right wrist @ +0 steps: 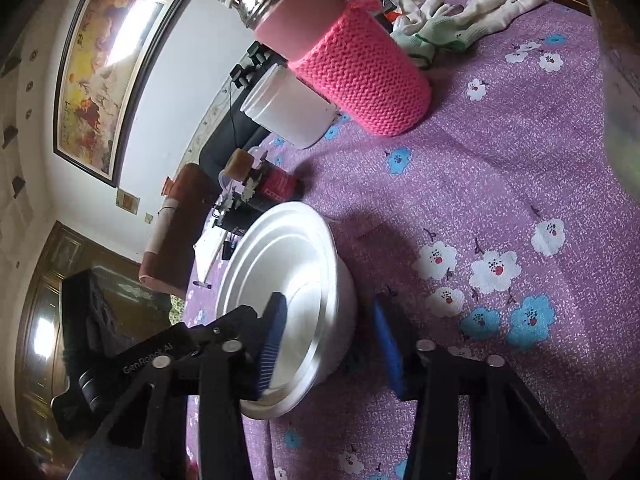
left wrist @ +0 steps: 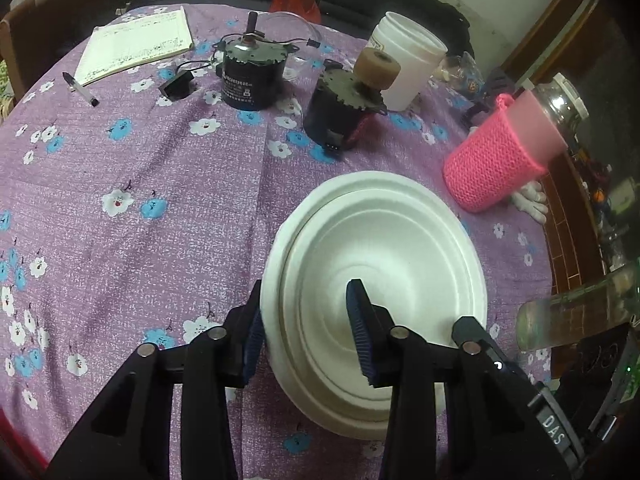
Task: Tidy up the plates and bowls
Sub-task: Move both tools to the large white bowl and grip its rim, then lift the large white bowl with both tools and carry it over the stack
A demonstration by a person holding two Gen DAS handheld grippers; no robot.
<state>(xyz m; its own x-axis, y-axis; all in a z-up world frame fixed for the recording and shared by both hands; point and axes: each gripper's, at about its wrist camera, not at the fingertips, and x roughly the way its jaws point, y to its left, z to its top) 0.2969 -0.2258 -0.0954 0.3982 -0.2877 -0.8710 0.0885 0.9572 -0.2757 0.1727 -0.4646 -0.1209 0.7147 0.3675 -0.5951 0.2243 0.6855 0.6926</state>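
Bowl point(left wrist: 376, 264) sits on the table point(left wrist: 120, 208), near and right in the left wrist view. Left gripper point(left wrist: 308, 328) straddles its near left rim, one finger outside, one inside the bowl. Right gripper point(right wrist: 332, 340) straddles the rim too, one finger inside, one outside on the cloth. Beyond the bowl stand two motors point(left wrist: 252, 76), side by side, a tub point(left wrist: 404, 60) just behind the right one. Bottle point(left wrist: 508, 144) stands far right of the bowl, gloves point(right wrist: 468, 16) behind it. Notepad point(left wrist: 136, 46) lies far left, a pen point(left wrist: 80, 89) just nearer.
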